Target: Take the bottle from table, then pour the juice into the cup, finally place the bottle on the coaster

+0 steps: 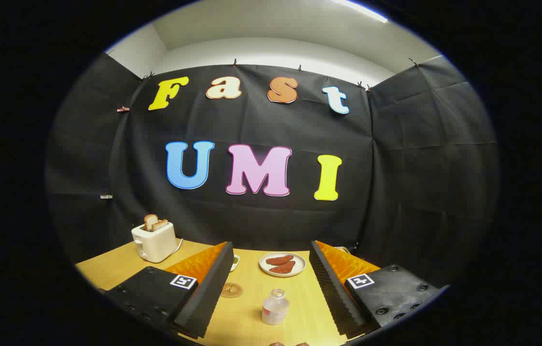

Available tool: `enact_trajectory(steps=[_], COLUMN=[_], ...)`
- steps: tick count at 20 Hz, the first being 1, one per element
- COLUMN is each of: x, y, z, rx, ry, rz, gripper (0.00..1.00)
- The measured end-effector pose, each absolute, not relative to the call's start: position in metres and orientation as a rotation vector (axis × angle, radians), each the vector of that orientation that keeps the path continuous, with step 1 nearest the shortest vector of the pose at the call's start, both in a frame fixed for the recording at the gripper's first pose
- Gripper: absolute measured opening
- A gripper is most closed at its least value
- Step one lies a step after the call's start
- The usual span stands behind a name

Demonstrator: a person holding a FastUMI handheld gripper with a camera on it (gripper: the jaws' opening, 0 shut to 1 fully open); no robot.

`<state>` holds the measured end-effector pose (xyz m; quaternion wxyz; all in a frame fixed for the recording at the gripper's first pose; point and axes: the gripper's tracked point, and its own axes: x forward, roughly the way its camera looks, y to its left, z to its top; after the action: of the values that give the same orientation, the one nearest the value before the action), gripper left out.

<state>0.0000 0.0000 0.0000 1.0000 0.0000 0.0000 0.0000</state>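
Bottle (275,306) stands upright, mouth up, on the table (251,317), between the wide-spread fingers of the tool (269,287).

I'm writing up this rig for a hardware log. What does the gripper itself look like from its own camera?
The gripper has two long wedge-shaped fingers with ribbed, sawtooth inner faces. Each finger sits on a boxy housing with screw holes, and each housing carries a square black-and-white fiducial marker on top. No cables are visible.
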Motion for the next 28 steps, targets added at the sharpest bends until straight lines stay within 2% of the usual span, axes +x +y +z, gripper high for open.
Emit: enact_trajectory(steps=[16, 28], x=[0.004, 0.018], y=[-0.014, -0.015], z=[-0.023, -0.089], rx=[0.047, 0.055], ry=[0.037, 0.098], rz=[0.066, 0.157], gripper=[0.97, 0.97])
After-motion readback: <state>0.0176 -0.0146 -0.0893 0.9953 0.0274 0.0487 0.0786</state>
